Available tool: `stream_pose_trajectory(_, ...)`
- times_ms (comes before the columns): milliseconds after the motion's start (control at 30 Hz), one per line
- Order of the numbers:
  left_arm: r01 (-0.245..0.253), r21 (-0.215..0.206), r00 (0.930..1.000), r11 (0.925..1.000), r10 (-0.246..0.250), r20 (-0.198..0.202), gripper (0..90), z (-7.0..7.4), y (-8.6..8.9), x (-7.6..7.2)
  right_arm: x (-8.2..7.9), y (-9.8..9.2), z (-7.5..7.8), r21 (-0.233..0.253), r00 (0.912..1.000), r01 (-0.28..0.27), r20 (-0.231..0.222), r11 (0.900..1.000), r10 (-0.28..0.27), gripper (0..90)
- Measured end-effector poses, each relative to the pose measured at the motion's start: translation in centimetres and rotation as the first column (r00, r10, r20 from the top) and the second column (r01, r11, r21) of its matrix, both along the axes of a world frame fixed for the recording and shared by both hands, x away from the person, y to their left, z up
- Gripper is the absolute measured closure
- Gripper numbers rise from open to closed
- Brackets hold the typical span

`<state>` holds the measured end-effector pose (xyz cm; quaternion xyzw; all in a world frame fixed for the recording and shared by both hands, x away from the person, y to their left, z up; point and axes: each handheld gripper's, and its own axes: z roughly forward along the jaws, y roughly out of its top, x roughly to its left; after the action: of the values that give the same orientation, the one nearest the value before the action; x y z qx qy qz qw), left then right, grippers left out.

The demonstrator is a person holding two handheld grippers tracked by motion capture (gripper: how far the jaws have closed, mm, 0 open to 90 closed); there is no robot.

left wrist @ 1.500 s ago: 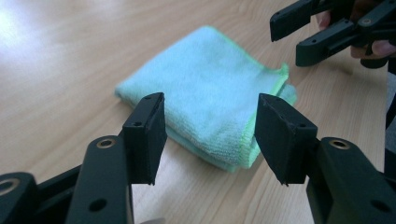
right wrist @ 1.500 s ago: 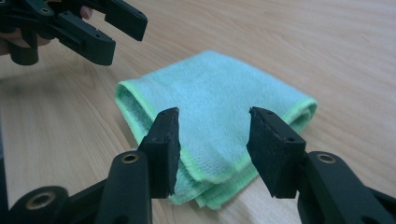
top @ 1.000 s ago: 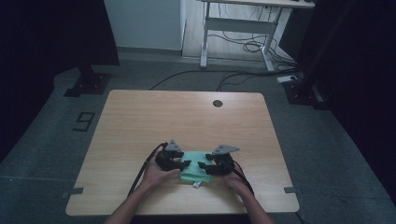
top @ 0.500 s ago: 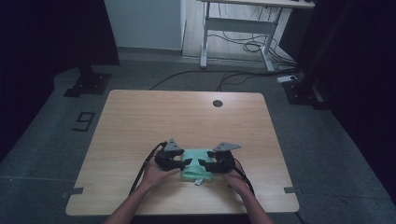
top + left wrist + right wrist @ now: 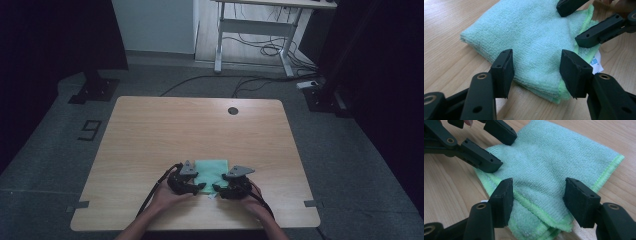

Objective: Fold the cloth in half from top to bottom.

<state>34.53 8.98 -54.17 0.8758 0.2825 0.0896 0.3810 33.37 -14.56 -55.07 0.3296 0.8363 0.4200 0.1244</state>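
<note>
Cloth (image 5: 212, 171), folded, green, flat near desk (image 5: 150, 130) front edge; left tool (image 5: 199, 187) and right tool (image 5: 216, 189) both open, jaws astride near corners.

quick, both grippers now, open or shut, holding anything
left gripper: open, jaws over the folded green cloth, holding nothing.
right gripper: open, over the same cloth, holding nothing.

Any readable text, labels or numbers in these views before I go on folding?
"9": dark marking on the floor left of the table.
Blue print on the white tag of the green cloth: too small and blurred to read.
Nothing readable on the left gripper or right gripper.
</note>
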Motion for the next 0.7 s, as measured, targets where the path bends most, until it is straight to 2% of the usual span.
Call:
stream_pose_trajectory(233,0.012,0.003,0.9999,0.9999,-0.012,0.0,44.8,0.0,0.0,1.3,0.5,0.2,0.0,-0.01,0.9999,0.012,0.007,1.0,-0.012,41.1)
stream_pose_trajectory(567,-0.012,-0.006,0.9996,0.9999,0.012,-0.025,45.0,0.1,0.0,5.7,4.2,0.6,-0.1,-0.007,0.9972,0.074,0.011,0.997,-0.074,42.5)
stream_pose_trajectory(700,-0.017,-0.01,0.9991,0.9998,0.017,-0.039,45.0,0.2,0.0,7.0,5.2,0.8,-0.1,-0.001,0.9954,0.096,0.009,0.995,-0.096,42.6)
